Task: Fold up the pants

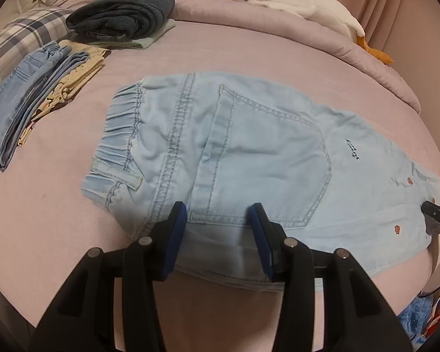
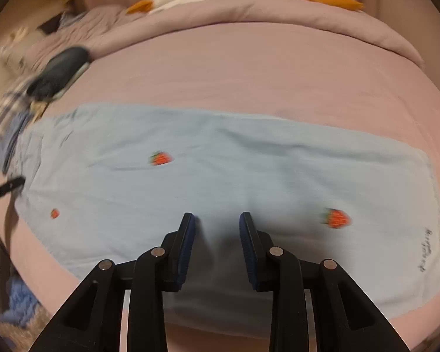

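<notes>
Left gripper (image 1: 217, 214), jaws parted and empty, over near edge of pants (image 1: 249, 158) by waistband; right gripper (image 2: 217, 223), likewise parted, over leg end; pants lie flat on bed (image 1: 58, 220), long axis crosswise to both.

Two low, close wrist views sharing the pants (image 1: 249, 152) and bed (image 1: 249, 55).

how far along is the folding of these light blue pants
Done: the light blue pants lie flat on the bed, apparently halved lengthwise, one back pocket up. In hand: nothing gripped; the left gripper and right gripper are open over the near edge. Left: the crosswise folds, then probably joining the folded jeans pile.
</notes>
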Motion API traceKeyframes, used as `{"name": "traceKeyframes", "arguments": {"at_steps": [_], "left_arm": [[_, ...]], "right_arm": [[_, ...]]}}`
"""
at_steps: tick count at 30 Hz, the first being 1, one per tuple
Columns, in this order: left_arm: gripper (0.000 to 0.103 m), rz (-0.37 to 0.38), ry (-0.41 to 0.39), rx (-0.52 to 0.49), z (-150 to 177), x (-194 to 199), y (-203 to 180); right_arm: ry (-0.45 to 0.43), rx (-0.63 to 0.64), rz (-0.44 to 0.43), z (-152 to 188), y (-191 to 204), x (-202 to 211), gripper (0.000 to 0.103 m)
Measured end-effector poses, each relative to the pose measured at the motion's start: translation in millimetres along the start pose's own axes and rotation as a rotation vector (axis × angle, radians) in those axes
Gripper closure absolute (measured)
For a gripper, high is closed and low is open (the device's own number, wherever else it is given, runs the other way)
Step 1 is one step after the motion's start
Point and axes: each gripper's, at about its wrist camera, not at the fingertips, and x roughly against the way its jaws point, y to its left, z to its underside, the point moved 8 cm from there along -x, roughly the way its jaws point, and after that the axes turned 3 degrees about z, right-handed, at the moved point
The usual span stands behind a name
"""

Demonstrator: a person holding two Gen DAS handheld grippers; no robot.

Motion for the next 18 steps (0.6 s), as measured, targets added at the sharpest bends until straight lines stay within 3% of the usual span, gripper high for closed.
{"name": "traceKeyframes", "arguments": {"at_steps": [9,11,14,18], "left_arm": [[0.058,0.004,-0.003,0.007,0.8,0.4,0.4],[0.058,-0.016,0.003,0.010,0.2,1.4,-0.5],[0.059,-0.074,-0.017,0.017,-4.7,9.1,-6.6],[0.058,-0.044,-0.068,-0.063,-14.4,21.0,-44.4]], "right_arm": [[-0.026,-0.251,0.223,8.8,-109.6,27.9,0.073],[-0.039,-0.276,0.243,11.5,-115.2,41.1,0.073],[-0.059,-0.222,0.162,15.4,-88.9,51.6,0.073],[-0.067,-0.086,0.023,18.7,-21.7,50.8,0.073]]}}
